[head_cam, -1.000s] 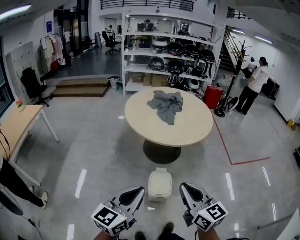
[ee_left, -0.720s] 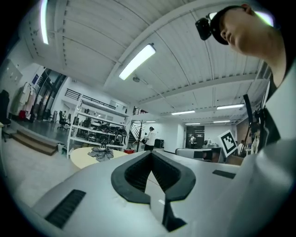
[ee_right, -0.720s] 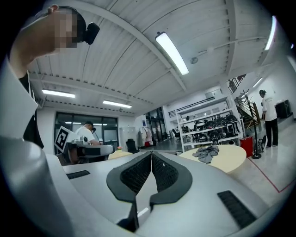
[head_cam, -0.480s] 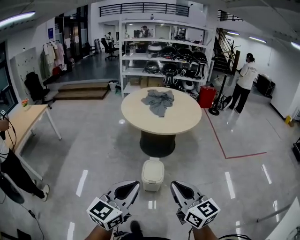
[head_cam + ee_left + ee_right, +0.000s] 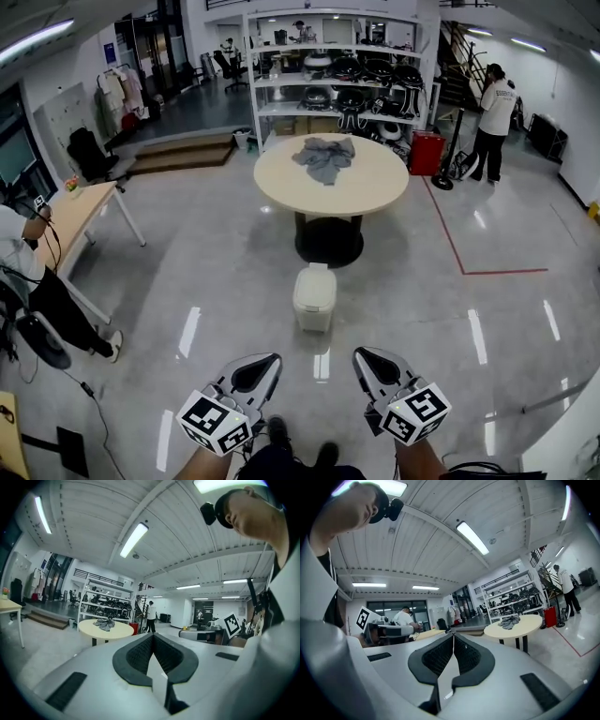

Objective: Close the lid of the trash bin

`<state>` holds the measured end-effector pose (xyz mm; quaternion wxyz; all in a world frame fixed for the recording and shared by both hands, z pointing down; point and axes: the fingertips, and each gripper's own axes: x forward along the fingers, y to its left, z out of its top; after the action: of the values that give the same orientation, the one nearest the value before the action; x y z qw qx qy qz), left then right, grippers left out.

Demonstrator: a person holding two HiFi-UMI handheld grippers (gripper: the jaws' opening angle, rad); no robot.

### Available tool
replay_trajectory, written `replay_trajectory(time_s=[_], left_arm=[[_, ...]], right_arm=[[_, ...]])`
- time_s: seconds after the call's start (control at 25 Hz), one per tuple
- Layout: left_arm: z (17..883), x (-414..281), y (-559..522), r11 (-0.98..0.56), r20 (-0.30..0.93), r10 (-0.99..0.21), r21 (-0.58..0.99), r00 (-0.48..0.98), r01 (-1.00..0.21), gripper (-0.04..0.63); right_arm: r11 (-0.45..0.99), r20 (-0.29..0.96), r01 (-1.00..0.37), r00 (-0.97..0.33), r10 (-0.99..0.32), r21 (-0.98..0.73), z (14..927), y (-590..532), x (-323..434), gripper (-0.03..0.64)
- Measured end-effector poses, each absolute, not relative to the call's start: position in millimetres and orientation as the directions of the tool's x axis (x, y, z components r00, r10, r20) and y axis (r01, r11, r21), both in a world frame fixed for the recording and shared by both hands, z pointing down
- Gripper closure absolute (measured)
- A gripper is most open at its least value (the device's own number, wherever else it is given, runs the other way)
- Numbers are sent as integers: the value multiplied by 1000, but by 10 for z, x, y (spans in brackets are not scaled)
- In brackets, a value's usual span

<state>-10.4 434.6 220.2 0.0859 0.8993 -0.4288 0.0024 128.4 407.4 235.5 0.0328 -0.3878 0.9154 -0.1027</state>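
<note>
A small white trash bin (image 5: pixel 314 298) stands on the grey floor in front of the round table, its lid down flat. My left gripper (image 5: pixel 268 361) and right gripper (image 5: pixel 364 356) are held low near my body, well short of the bin, one to each side of it. Both are shut with nothing between the jaws. In the left gripper view the left gripper (image 5: pixel 153 635) points up and away toward the room. The right gripper (image 5: pixel 453 634) likewise points above the floor in the right gripper view, and the bin shows in neither.
A round beige table (image 5: pixel 375 184) with a grey cloth (image 5: pixel 324 157) stands beyond the bin. Shelving (image 5: pixel 339 75) lines the back. A person (image 5: pixel 492 122) stands at far right, another sits at a desk (image 5: pixel 80 211) at left. Red tape (image 5: pixel 454 246) marks the floor.
The view has pulled back from the bin, which now sits farther from both grippers. The grippers stay shut and side by side.
</note>
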Motion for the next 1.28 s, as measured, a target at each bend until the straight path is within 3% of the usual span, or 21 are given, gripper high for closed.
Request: replay_trajectory(time_s=[0.36, 0.76, 1.28], left_arm=[[2201, -97, 5029, -656, 45, -742, 157, 669, -738, 595], [2626, -892, 5936, -671, 25, -719, 240, 695, -702, 595], [2342, -1018, 6470, -671, -12, -725, 233, 688, -703, 595]], right_arm=[[684, -16, -704, -695, -719, -188, 2259, 4728, 1118, 606], [625, 47, -764, -638, -769, -161, 2497, 5664, 404, 606], [618, 55, -776, -628, -777, -127, 2248, 6341, 373, 606]])
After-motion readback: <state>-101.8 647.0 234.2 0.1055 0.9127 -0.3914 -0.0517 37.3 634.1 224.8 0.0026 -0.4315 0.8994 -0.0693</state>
